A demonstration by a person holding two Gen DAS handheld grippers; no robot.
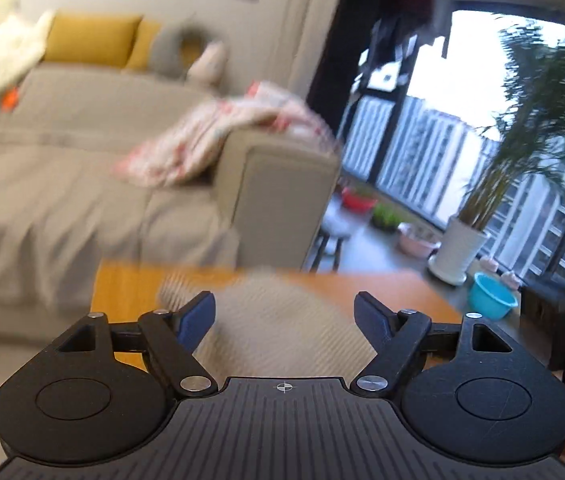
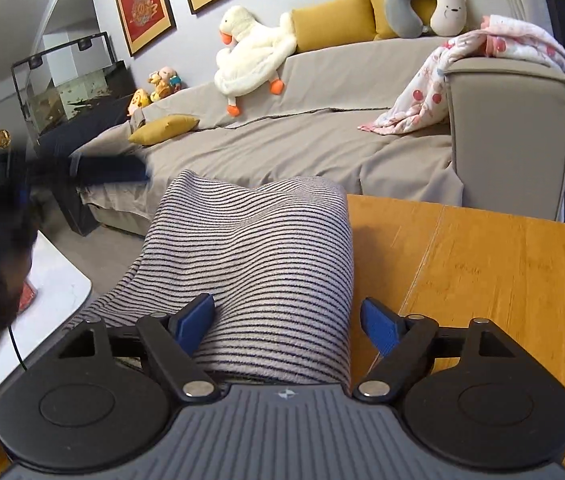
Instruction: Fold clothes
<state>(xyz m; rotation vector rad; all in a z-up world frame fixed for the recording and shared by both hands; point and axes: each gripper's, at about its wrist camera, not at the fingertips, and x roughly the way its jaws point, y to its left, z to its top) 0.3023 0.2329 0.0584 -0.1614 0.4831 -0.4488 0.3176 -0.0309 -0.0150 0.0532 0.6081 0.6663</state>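
- Living room setting: a wooden table (image 2: 502,280) stands in front of a grey sofa (image 2: 302,152), with a window at 2 o'clock in the left wrist view.
- Striped garment (image 2: 266,264): lies on the table's left part, bunched, one end draped over the far edge at 12 o'clock, another trailing off at 8 o'clock.
- Right gripper (image 2: 288,320): jaws spread and released; the garment sits between them, left pad at the cloth, right pad clear of it.
- Left gripper (image 1: 284,316): jaws spread and empty, hovering above the garment; that view is blurred.
- Judged step: taking hold for a fold. Close each gripper on a single edge or corner, not on the bunched middle.
- Keep both grips level and apart so the cloth stays taut, then lay it flat on the table.
- Risk: the overhang may drag the garment off.
- Count: one garment, two grippers, one table, one sofa, one duck toy (image 2: 250,56), four yellow cushions visible, one patterned blanket (image 2: 482,72) on the armrest.
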